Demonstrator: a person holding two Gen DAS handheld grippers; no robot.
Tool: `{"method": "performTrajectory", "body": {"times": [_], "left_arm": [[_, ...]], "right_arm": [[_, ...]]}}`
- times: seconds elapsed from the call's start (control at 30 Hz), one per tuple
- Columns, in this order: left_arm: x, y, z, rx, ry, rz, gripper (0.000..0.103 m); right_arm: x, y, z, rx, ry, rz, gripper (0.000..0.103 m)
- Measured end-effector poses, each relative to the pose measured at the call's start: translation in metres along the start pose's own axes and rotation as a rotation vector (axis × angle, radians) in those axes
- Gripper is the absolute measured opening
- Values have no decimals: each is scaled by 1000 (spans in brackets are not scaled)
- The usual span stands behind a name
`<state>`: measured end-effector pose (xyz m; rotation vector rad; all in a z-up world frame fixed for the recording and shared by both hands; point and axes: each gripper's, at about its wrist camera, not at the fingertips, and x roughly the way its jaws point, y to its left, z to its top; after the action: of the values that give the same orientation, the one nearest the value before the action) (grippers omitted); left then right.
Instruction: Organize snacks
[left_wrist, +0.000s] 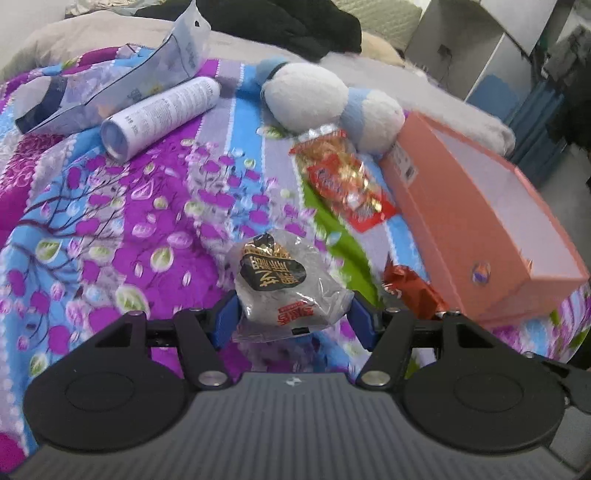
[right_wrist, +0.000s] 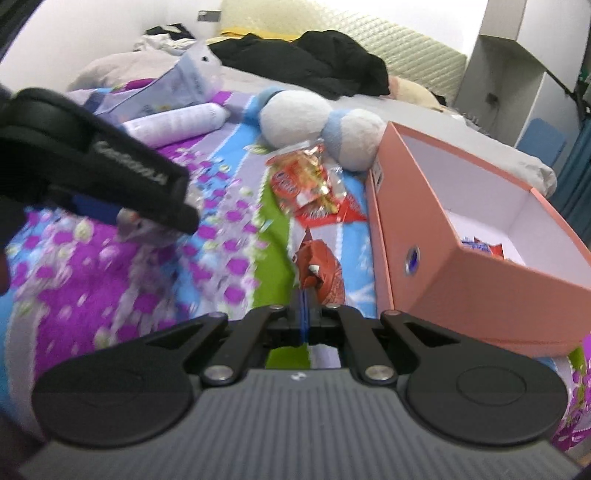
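My left gripper (left_wrist: 291, 314) is shut on a clear grey snack packet with a black label (left_wrist: 284, 280), held above the flowered bedspread (left_wrist: 129, 221). The right wrist view shows that gripper (right_wrist: 162, 221) at the upper left, packet (right_wrist: 136, 227) under it. My right gripper (right_wrist: 303, 302) is shut, its blue pads together on the edge of a red-brown snack packet (right_wrist: 321, 273). This packet (left_wrist: 410, 288) sits beside the open pink box (right_wrist: 443, 206), which has snack packets (right_wrist: 484, 247) inside. A red and gold snack bag (right_wrist: 310, 184) lies on the bed by the box.
A white and blue plush toy (right_wrist: 295, 110) lies behind the red bag. A white cylinder bottle (left_wrist: 159, 114) and a pale pouch (left_wrist: 110, 92) lie at the far left. Black clothing (right_wrist: 314, 66) covers the head of the bed.
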<state>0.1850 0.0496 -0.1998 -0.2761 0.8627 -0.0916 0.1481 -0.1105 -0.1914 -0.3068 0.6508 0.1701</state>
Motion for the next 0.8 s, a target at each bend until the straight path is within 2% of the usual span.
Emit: {"method": "performTrajectory", "body": {"times": [0.1, 0.23, 0.37, 0.4, 0.5, 0.53, 0.57, 0.6, 0.63, 0.67, 0.8], "left_arm": [[-2, -3, -14, 8, 39, -13, 68], [-5, -10, -29, 63, 65, 10, 69], [-7, -9, -33, 73, 82, 8, 70], [-8, -7, -32, 59, 89, 2, 71], [-11, -3, -26, 26, 91, -36, 83], [-14, -3, -25, 31, 88, -45, 83], [-16, -3, -23, 29, 84, -44, 84], [-19, -2, -21, 21, 80, -41, 86], [-21, 0, -20, 9, 74, -41, 87], [-23, 1, -18, 3, 71, -40, 88], [-29, 7, -17, -43, 52, -44, 88]], "right_arm": [[-14, -4, -12, -4, 16, 32, 3], [-25, -9, -23, -6, 35, 75, 3], [-35, -11, -33, 31, 21, 116, 5], [-36, -12, -34, 44, 18, 131, 6], [-36, -15, -31, 61, 13, 159, 6], [-37, -16, -30, 65, 8, 163, 7], [-38, -16, -29, 69, 3, 164, 13], [-38, -17, -29, 73, -4, 165, 44], [-39, -19, -29, 80, -12, 168, 80], [-39, -21, -30, 91, -22, 168, 91], [-35, -34, -30, 127, -53, 176, 91]]}}
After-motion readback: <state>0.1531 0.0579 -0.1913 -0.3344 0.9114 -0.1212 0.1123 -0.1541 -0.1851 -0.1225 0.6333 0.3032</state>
